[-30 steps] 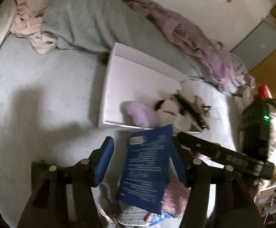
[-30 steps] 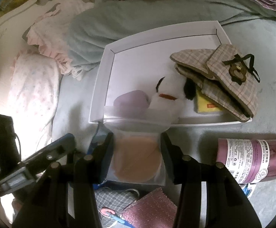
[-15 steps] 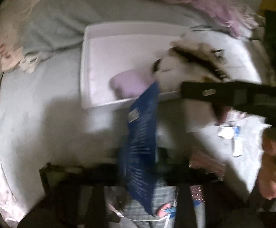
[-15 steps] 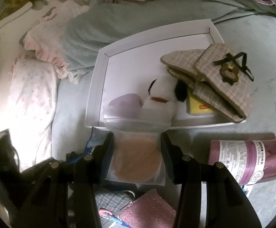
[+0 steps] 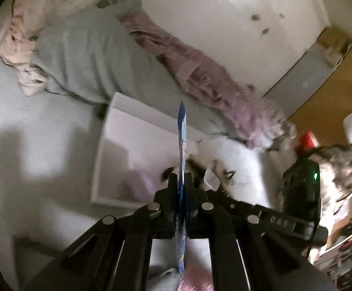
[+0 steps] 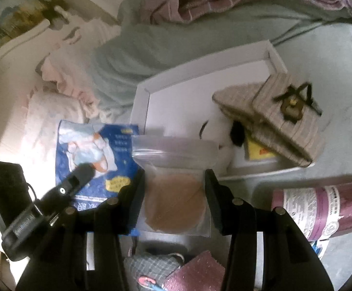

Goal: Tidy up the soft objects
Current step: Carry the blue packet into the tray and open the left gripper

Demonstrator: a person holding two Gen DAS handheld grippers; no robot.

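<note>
Two grippers, one packet each. Low centre of the left wrist view: left gripper [image 5: 181, 181] clenched on one blue packet [image 5: 182, 145], seen edge-on and upright. Low centre of the right wrist view: right gripper [image 6: 174, 189] with fingers on either side of one clear zip bag [image 6: 176, 184] holding a tan round pad — gripped or merely straddled, cannot tell. Bottom edge: one pink glittery pouch [image 6: 195, 271] beside one checked pouch [image 6: 154, 264]; right edge, one purple roll [image 6: 321, 208] lying flat. Farther up, mid-frame: one white tray [image 6: 142, 104] on the bed, containing one black-and-white plush [image 6: 224, 135], plaid pouches [image 6: 272, 111] overhanging its right rim, a yellow item [image 6: 258, 150] beneath them — and, in the left wrist view, one lilac soft lump [image 5: 139, 184].
</note>
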